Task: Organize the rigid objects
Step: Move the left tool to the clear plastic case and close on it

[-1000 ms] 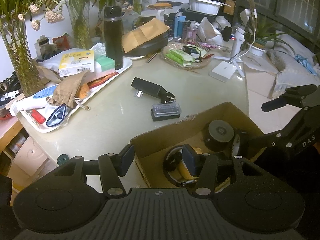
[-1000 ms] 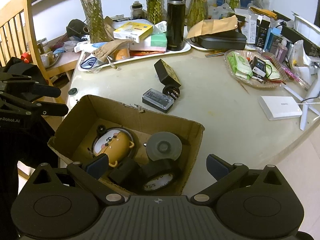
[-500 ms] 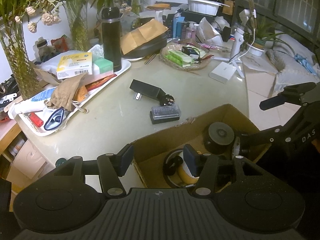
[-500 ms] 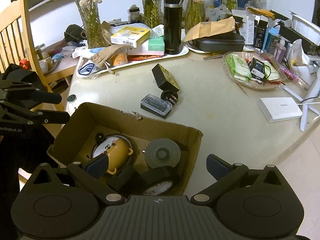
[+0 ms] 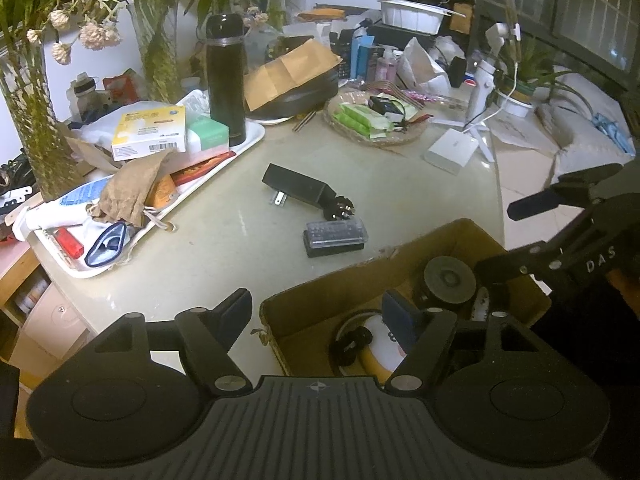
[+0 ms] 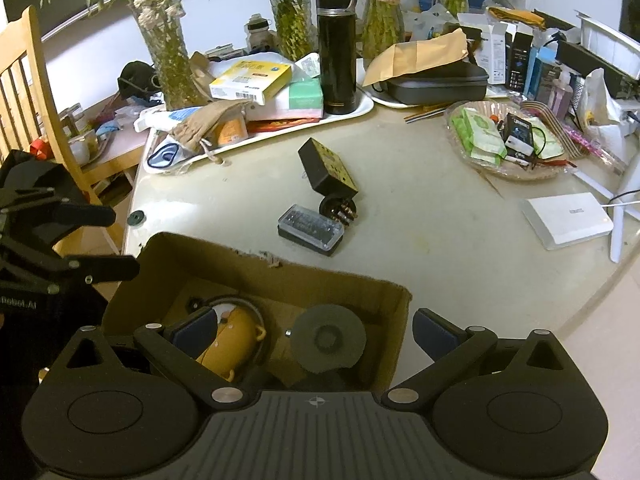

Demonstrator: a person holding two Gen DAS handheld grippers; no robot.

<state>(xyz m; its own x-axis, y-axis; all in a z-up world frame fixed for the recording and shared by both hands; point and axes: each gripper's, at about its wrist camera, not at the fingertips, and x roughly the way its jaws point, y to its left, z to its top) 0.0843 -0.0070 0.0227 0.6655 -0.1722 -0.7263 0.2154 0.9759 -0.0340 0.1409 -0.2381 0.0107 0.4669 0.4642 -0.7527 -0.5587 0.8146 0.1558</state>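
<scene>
An open cardboard box (image 5: 360, 270) (image 6: 280, 280) sits at the table's near edge. It holds a yellow round clock (image 6: 236, 340) (image 5: 376, 350), a grey disc (image 6: 328, 338) (image 5: 450, 280) and darker items. My left gripper (image 5: 318, 312) straddles the box's left corner and its jaws are opening, with no pad pressing on the wall. My right gripper (image 6: 316, 334) stands open over the box's right half, its right finger outside the wall. Beyond the box lie a black plug adapter (image 5: 298, 190) (image 6: 326, 172) and a small clear-lidded case (image 5: 335, 236) (image 6: 311, 229).
A white tray (image 5: 248, 140) with packets, a pouch and a black flask (image 5: 225, 80) fills the left back. Glass vases stand behind it. A basket (image 5: 376, 136) of green packets and a white box (image 5: 452, 156) lie to the right. A wooden chair (image 6: 24, 80) stands left of the table.
My left gripper's jaws have spread wider around the box corner. The right gripper has shifted a little over the box. The adapter and the case have not moved.
</scene>
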